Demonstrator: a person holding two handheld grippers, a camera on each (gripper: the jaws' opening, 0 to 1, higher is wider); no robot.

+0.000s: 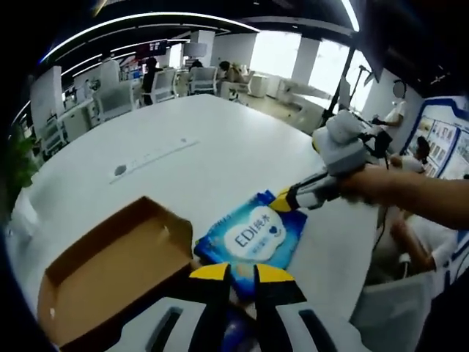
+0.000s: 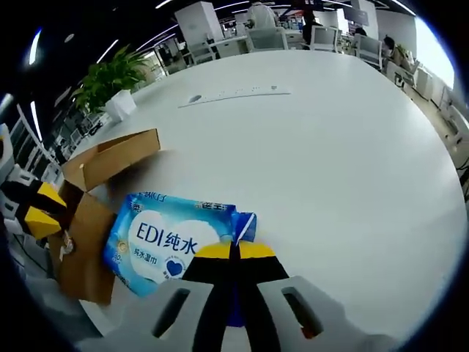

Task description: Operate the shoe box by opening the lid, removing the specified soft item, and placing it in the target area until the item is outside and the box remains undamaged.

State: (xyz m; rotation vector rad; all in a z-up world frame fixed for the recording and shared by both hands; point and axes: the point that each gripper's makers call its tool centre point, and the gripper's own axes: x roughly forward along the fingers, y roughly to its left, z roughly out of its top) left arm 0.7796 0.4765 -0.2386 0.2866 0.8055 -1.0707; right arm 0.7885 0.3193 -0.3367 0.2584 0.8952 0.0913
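A brown cardboard shoe box (image 1: 110, 271) lies open on the white table, its inside bare. Beside it lies a blue pack of wet wipes (image 1: 253, 238), the soft item, outside the box on the table. My right gripper (image 1: 287, 199) comes in from the right, shut on the pack's far corner. In the right gripper view the same gripper (image 2: 234, 251) pinches the pack (image 2: 165, 242) at its edge. My left gripper (image 1: 242, 273) sits at the box's near corner, jaws nearly together on the lid flap (image 2: 80, 253). The left gripper (image 2: 40, 209) also appears at the flap's left edge.
The white table (image 2: 330, 161) stretches wide beyond the pack, with a cable slot strip (image 2: 234, 94) farther off. A potted plant (image 2: 110, 81) stands past the box. A person's arm (image 1: 418, 194) holds the right gripper. Chairs, desks and seated people are at the back.
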